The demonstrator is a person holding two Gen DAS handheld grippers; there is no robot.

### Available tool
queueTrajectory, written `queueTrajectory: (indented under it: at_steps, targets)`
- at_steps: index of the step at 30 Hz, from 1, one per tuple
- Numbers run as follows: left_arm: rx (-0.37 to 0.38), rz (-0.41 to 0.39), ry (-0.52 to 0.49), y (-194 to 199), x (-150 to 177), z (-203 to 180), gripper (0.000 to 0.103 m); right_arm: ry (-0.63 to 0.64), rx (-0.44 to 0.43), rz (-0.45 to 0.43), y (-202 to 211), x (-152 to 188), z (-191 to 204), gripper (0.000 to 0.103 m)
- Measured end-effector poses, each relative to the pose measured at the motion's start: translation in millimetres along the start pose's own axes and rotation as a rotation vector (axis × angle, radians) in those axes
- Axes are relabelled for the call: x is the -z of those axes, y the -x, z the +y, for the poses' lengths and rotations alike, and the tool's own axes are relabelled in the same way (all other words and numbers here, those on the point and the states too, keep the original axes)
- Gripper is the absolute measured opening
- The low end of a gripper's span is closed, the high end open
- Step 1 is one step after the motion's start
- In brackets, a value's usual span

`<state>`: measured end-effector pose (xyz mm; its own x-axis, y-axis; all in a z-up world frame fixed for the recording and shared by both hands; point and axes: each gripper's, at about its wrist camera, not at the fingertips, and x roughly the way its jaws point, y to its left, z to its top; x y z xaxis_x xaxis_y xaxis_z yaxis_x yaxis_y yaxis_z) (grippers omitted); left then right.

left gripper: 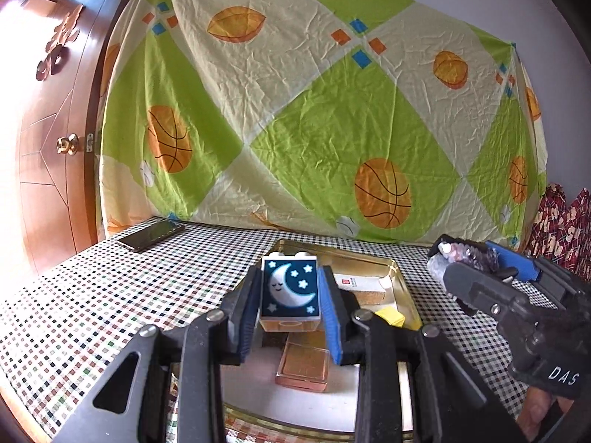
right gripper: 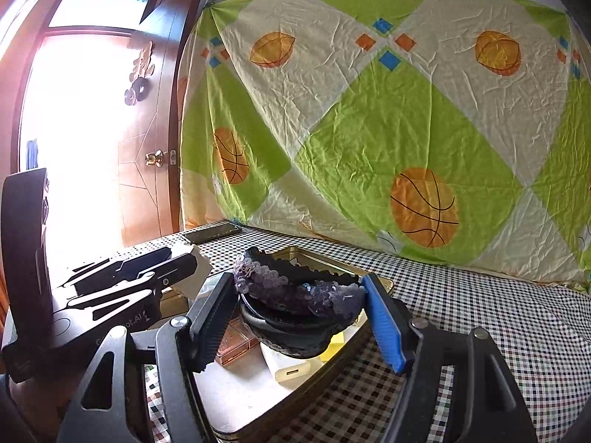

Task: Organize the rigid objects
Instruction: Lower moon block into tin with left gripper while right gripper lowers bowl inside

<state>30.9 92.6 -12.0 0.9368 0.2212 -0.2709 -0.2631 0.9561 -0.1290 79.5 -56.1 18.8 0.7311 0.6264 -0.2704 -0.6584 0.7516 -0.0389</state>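
One gold tin tray (left gripper: 400, 284) sits on the checked worktop (left gripper: 92, 295), and everything else places itself around it. Inside the tray you can see a clear amber plastic box (left gripper: 303, 365) near its middle, a white charger (right gripper: 290, 371) beside that, a yellow piece (left gripper: 391, 315) toward its right wall, and a pale boxed item (left gripper: 364, 288) at the far end. Your left hand-held gripper (left gripper: 290, 304) is clamped narrowly on a moon-and-stars block (left gripper: 290, 291), held above the tray's middle. Your right hand-held gripper (right gripper: 295, 313) stands about half open, its pads pressing a purple sequinned hair claw (right gripper: 295, 291) over the tray's right side. A phone (left gripper: 149, 235) lies beyond the tray's left.
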Motion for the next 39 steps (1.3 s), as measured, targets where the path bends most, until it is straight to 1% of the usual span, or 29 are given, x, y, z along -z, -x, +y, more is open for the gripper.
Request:
queueTrajectory:
  at_steps: [14,25,34,39]
  targets:
    - [-0.023,0.034,-0.020,-17,-2,9,0.030,0.025,-0.002,0.021,-23,-11,5,0.070]
    - [-0.019,0.083,-0.046,-35,-5,8,0.030,0.049,0.012,0.057,-42,-15,4,0.070]
    - [-0.011,0.117,-0.072,-52,-11,5,0.030,0.040,0.025,0.106,-63,-25,-4,0.070]
    - [0.015,0.166,-0.078,-66,-14,3,0.030,0.022,0.027,0.173,-82,-29,-10,0.070]
